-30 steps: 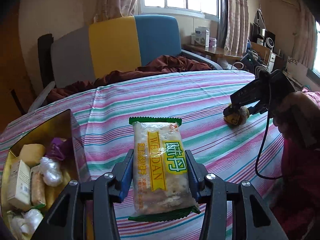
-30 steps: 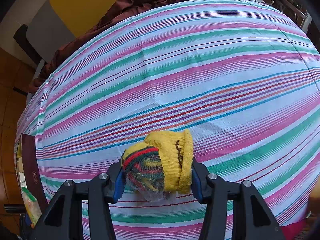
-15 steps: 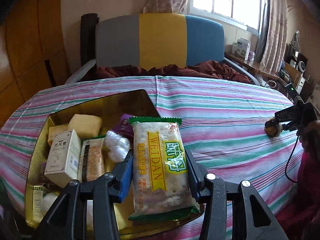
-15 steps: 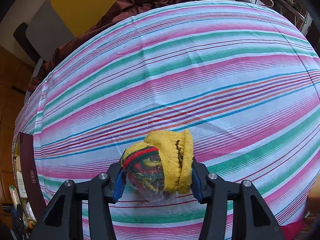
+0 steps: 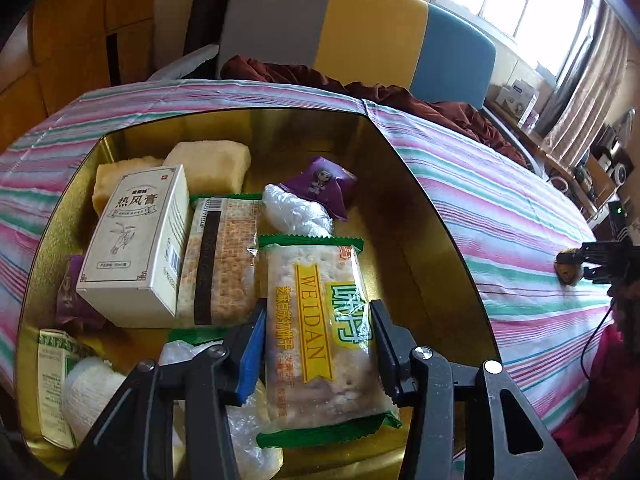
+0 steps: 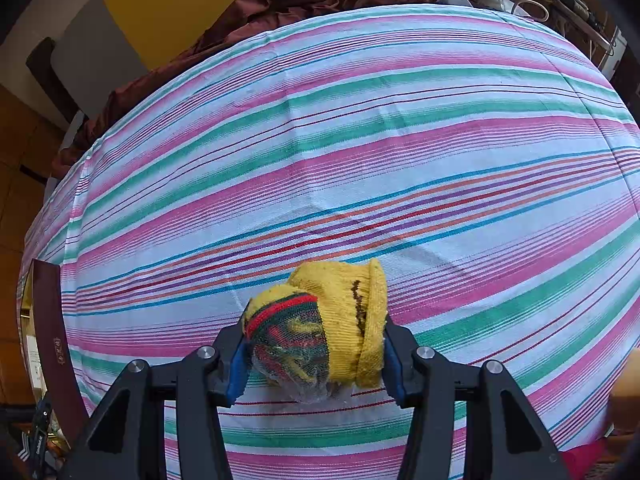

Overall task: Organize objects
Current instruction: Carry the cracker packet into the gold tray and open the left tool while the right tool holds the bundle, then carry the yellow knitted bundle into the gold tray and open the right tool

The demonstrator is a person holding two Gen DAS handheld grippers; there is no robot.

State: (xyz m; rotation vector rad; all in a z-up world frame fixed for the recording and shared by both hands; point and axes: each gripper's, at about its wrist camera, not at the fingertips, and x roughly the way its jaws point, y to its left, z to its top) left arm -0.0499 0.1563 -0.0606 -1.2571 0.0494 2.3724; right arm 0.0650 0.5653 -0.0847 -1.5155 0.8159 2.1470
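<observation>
My left gripper (image 5: 318, 344) is shut on a green-edged WEIDAN cracker packet (image 5: 320, 332) and holds it over the gold tin box (image 5: 424, 248), near its right front part. The tin holds a white carton (image 5: 138, 244), another cracker packet (image 5: 222, 260), a purple sachet (image 5: 324, 188), yellow sponge blocks (image 5: 208, 164) and clear-wrapped bundles (image 5: 296, 212). My right gripper (image 6: 314, 350) is shut on a rolled yellow sock (image 6: 332, 320) just above the striped tablecloth (image 6: 360, 140). It shows far right in the left wrist view (image 5: 576, 266).
The tin's dark red outer wall (image 6: 52, 340) stands at the left edge of the right wrist view. A grey, yellow and blue chair back (image 5: 360, 28) and a maroon cloth (image 5: 400, 96) lie behind the table. Shelves with electronics (image 5: 600, 168) stand at right.
My left gripper has carried the cracker packet leftward from over the tablecloth to over the tin and come lower and closer to its contents. My right gripper has kept still with the sock.
</observation>
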